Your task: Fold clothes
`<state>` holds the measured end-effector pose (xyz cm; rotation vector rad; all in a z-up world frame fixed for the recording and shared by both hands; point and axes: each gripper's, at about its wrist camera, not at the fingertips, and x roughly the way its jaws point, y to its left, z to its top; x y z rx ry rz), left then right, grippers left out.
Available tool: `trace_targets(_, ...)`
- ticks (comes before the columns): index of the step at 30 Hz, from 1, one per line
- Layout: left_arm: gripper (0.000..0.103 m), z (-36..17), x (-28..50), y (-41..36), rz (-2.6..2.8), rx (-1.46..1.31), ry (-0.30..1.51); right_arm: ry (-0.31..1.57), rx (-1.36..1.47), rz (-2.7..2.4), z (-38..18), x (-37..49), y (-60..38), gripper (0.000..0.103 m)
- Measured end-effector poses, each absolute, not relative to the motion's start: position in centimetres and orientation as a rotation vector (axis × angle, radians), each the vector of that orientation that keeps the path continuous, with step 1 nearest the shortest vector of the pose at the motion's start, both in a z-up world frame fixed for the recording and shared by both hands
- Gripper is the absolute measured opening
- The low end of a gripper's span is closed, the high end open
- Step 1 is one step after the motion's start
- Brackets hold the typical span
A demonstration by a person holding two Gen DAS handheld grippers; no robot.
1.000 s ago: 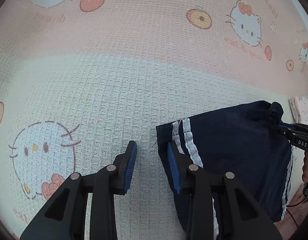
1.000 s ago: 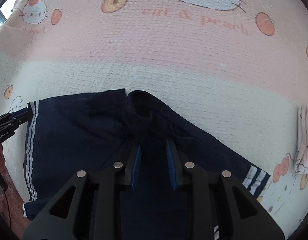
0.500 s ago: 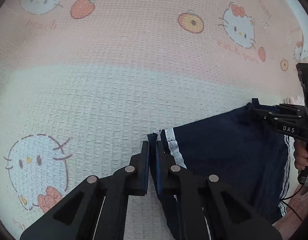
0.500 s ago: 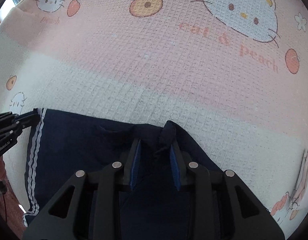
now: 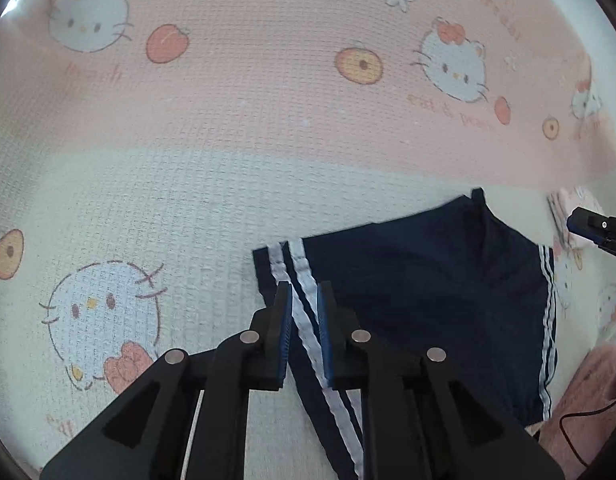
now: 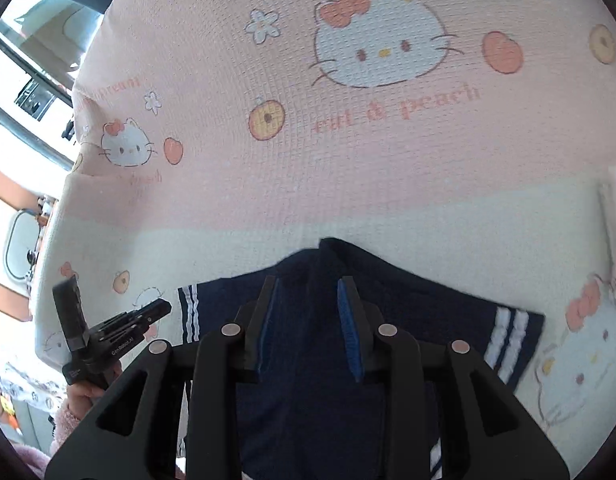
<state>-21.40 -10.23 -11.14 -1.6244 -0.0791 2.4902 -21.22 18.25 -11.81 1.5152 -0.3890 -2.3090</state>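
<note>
Navy shorts (image 5: 427, 300) lying flat on the cartoon-cat blanket (image 5: 228, 168), both grippers hovering above them.

I am holding the left gripper (image 5: 304, 332) with its jaws slightly parted, the white-striped side hem (image 5: 304, 320) showing in the gap between the blue pads; I cannot tell whether they are touching the cloth. I am holding the right gripper (image 6: 308, 328) with its jaws spread wide, plain navy fabric lying between and beneath them, the shorts' pointed upper edge just ahead of the tips. A hand (image 6: 84, 394) is gripping the left tool's handle, left of the right jaws.
</note>
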Motion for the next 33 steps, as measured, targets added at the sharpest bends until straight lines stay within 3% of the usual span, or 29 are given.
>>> trace_targets(5,0.014,-11.3,-14.6,-10.7,2.407,-1.762,-0.168,-0.089,1.617,-2.325,-13.6,-13.0,16.9,0.03)
trace_targets(10,0.014,-11.5,-7.8,-11.2,2.324,-1.884,-0.26,-0.2,1.697,-2.208,-16.7,-5.4,16.9,0.03)
trace_targets(15,0.014,-11.4,-4.0,-10.3,2.281,-1.856,-0.263,-0.025,1.773,-2.195,-19.3,-0.9,16.5,0.03)
trace_targets(22,0.016,-14.8,-3.4,-8.5,2.264,-1.911,-0.144,0.01,1.779,-2.313,-20.3,-2.1,18.1,0.03)
trace_targets(33,0.017,-11.3,-1.6,-6.5,2.387,-1.678,-0.021,-0.119,1.7,-2.29,-18.3,-1.7,19.3,0.03)
